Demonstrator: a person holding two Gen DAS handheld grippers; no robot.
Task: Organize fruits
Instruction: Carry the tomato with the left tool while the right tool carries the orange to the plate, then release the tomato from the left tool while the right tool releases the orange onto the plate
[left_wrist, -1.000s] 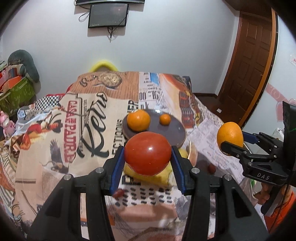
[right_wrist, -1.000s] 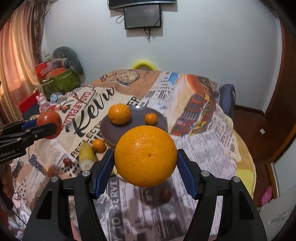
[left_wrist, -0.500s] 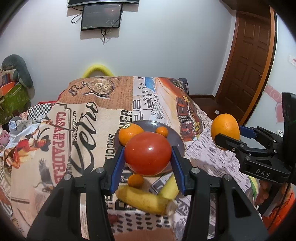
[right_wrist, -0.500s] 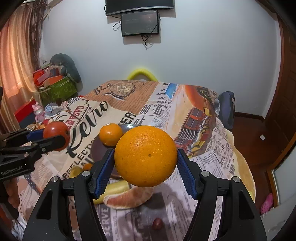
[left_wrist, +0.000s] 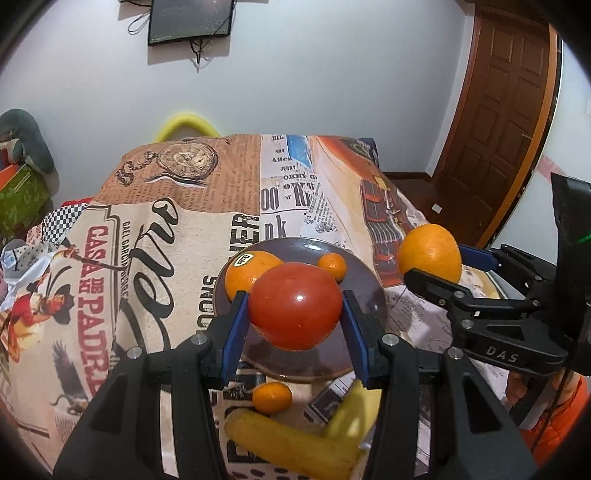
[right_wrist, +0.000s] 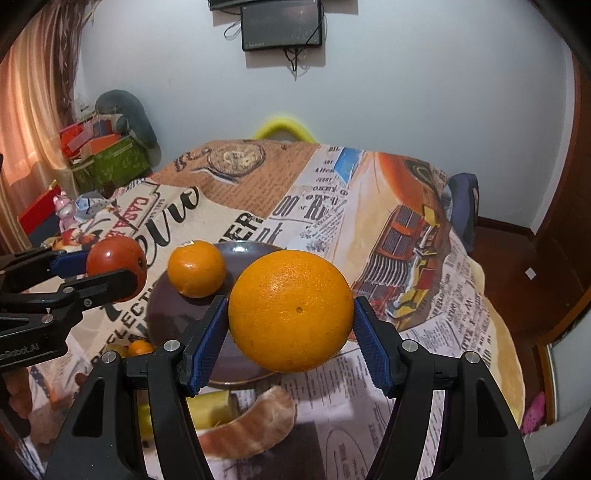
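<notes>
My left gripper (left_wrist: 293, 314) is shut on a red tomato (left_wrist: 294, 305) and holds it above the dark plate (left_wrist: 365, 284). My right gripper (right_wrist: 290, 314) is shut on a large orange (right_wrist: 290, 310), held above the plate's right side (right_wrist: 236, 248). The plate holds a stickered orange (left_wrist: 248, 271) and a small tangerine (left_wrist: 332, 266). In the left wrist view the right gripper's orange (left_wrist: 430, 255) is right of the plate. In the right wrist view the tomato (right_wrist: 116, 260) is left of the plate.
A small tangerine (left_wrist: 272, 397) and yellow bananas (left_wrist: 291, 448) lie on the printed tablecloth (left_wrist: 147, 236) in front of the plate. A peeled piece of fruit (right_wrist: 255, 426) lies near them. A wooden door (left_wrist: 491, 110) stands at right; boxes (right_wrist: 110, 158) stand at left.
Both grippers have moved forward toward the plate with their fruits still held. The plate now lies right under the tomato and the orange.
</notes>
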